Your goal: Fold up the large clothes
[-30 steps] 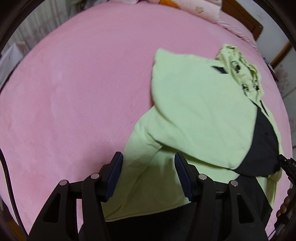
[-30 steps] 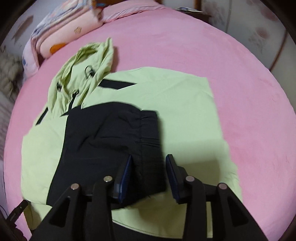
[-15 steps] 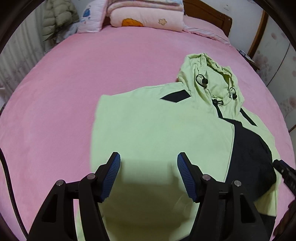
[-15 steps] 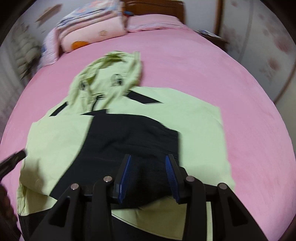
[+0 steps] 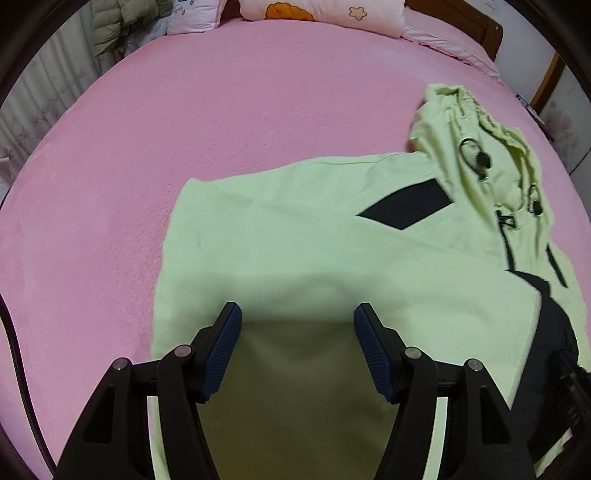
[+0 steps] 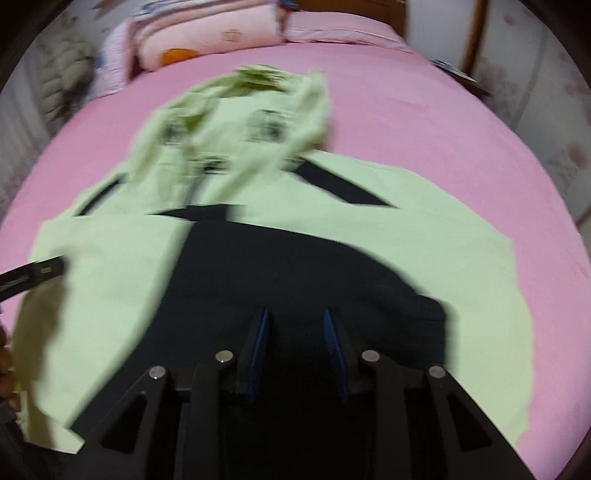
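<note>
I find the light-green hooded jacket [image 5: 314,251] lying flat on the pink bed [image 5: 184,129], long axis toward the headboard, hood [image 6: 240,122] nearest the pillows [image 5: 321,14]. My left hand-held gripper [image 5: 297,347] stands open above its green panel, which lay rumpled a second ago. My right hand-held gripper [image 6: 295,343] has just been closing; whether it pinches the dark sleeve [image 6: 295,266] I cannot tell.

My light-green hooded jacket [image 5: 314,258] lies flat on the pink bed, sleeves folded inward, black panel [image 6: 295,273] on top, hood [image 5: 480,147] crumpled toward the pillows.
</note>
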Tool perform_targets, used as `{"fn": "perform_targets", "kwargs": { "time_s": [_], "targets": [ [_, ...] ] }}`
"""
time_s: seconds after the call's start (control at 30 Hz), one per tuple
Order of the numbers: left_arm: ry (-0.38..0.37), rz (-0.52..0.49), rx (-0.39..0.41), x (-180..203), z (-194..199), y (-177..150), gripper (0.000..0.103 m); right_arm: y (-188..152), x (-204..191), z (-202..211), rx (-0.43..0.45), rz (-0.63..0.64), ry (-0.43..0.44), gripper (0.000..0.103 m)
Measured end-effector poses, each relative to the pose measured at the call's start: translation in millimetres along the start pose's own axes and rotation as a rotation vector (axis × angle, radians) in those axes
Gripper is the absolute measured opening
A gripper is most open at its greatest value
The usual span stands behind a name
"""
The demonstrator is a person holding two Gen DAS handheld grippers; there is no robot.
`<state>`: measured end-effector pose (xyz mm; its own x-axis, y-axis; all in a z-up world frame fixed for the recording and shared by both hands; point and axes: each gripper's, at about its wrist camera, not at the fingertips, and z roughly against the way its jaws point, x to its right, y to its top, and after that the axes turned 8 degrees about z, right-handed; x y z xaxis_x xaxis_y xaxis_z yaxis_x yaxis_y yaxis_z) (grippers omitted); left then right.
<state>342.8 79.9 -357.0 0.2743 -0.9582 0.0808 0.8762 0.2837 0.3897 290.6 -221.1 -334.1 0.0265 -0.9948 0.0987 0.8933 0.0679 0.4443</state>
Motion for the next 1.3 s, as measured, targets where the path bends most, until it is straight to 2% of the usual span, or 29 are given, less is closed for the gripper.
{"fn": "perform_targets", "kwargs": {
  "time_s": [0.03,0.07,0.17,0.23,0.3,0.53,0.6,0.7,0.73,0.8,0.9,1.2,1.3],
  "targets": [
    [0.004,-0.002,0.004,-2.4,-1.3,0.0,0.063,-4.7,13.6,-1.8,-0.007,-0.022,-0.016,0.015],
    [0.004,-0.005,0.008,-4.5,-2.0,0.3,0.063,-9.6,27.4,-2.8,-0.011,-0.045,0.0,0.0],
    [0.001,-0.016,0.016,-7.6,-1.8,-0.5,0.063,-20.8,55.7,2.6,-0.006,-0.078,0.042,0.0],
    [0.006,-0.029,0.024,-7.2,0.0,-0.4,0.062,-25.0,59.4,8.9,-0.004,-0.056,0.022,0.0],
    [0.004,-0.031,0.032,-8.4,4.8,-1.6,0.057,-29.0,63.6,15.9,-0.011,-0.038,-0.065,0.0],
    [-0.027,-0.015,0.016,-15.1,33.4,-8.1,0.054,-47.1,85.9,42.0,-0.007,-0.122,-0.039,0.0],
    [-0.036,-0.048,0.036,-10.9,50.8,-14.1,0.055,-49.0,83.2,53.9,0.006,-0.121,-0.029,0.0],
    [-0.057,-0.092,0.069,-1.5,78.8,-23.1,0.065,-51.0,79.8,75.3,0.027,-0.125,-0.005,0.003],
    [-0.072,-0.096,0.079,3.4,89.3,-24.3,0.065,-49.5,78.1,80.5,0.033,-0.125,-0.001,0.003],
    [-0.127,-0.093,0.098,8.9,110.6,-31.0,0.065,-48.1,74.0,96.4,0.048,-0.121,0.011,0.003],
    [-0.164,-0.086,0.135,7.9,142.6,-39.9,0.065,-47.7,66.8,122.5,0.077,-0.106,0.021,0.003],
    [-0.204,-0.075,0.116,3.4,211.7,-72.7,0.065,-48.9,59.8,203.2,0.18,-0.086,0.061,0.003],
    [-0.219,-0.054,0.141,-4.4,229.9,-79.4,0.065,-51.5,61.8,220.8,0.189,-0.086,0.074,0.003]
  ]
}}
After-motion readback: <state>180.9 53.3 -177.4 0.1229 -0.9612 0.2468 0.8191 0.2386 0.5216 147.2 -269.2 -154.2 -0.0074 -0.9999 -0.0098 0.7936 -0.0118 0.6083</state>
